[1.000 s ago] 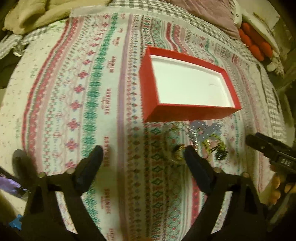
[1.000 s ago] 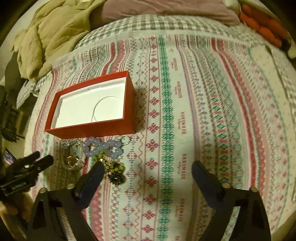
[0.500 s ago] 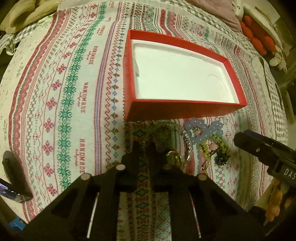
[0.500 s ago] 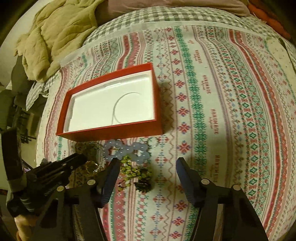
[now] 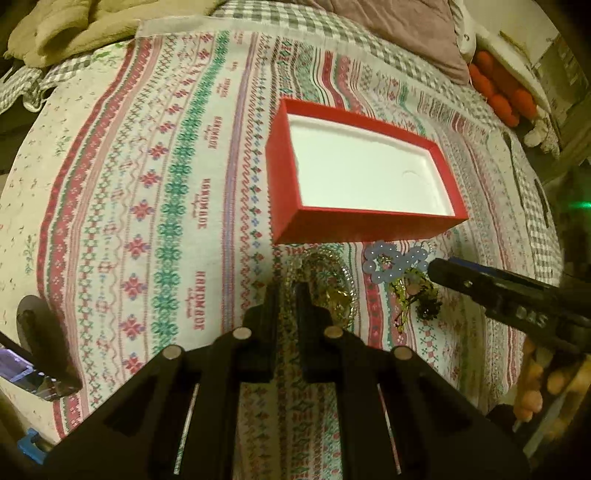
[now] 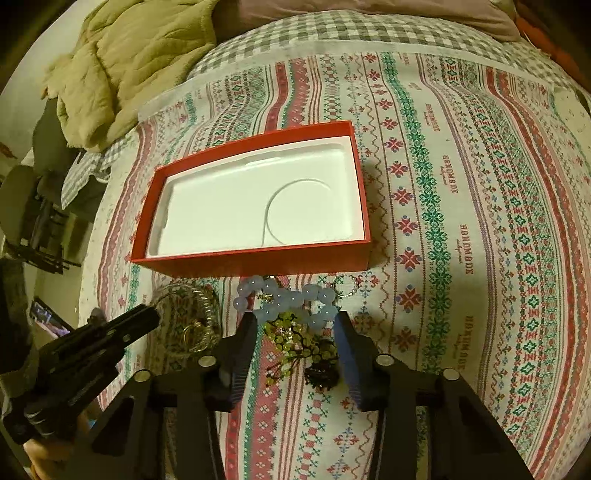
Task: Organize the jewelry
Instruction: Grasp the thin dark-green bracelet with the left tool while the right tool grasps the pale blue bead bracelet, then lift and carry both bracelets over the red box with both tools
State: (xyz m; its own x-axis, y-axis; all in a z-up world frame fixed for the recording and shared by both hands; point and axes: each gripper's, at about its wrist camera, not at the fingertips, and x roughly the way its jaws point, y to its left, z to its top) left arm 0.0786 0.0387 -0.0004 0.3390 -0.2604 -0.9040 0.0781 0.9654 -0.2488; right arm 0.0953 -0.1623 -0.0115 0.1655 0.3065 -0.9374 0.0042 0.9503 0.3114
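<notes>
A red box (image 5: 291, 177) with a white lining lies open on the patterned cloth; it also shows in the right wrist view (image 6: 266, 264). Jewelry lies in front of it: a gold chain necklace (image 5: 340, 299) (image 6: 192, 332), a pale blue bead bracelet (image 5: 391, 262) (image 6: 291, 299), and a green beaded piece (image 5: 413, 291) (image 6: 295, 343). My left gripper (image 5: 288, 291) is shut on the gold chain necklace. My right gripper (image 6: 295, 328) is open, its fingers on either side of the green beaded piece.
A beige blanket (image 6: 122, 62) and a mauve pillow (image 5: 399, 29) lie at the far side of the bed. A phone (image 5: 22, 373) lies at the left edge. Orange objects (image 5: 502, 96) sit at the far right.
My left gripper closed on the gold chain necklace and has drawn back from the box. My right gripper moved in and narrowed around the green beaded piece.
</notes>
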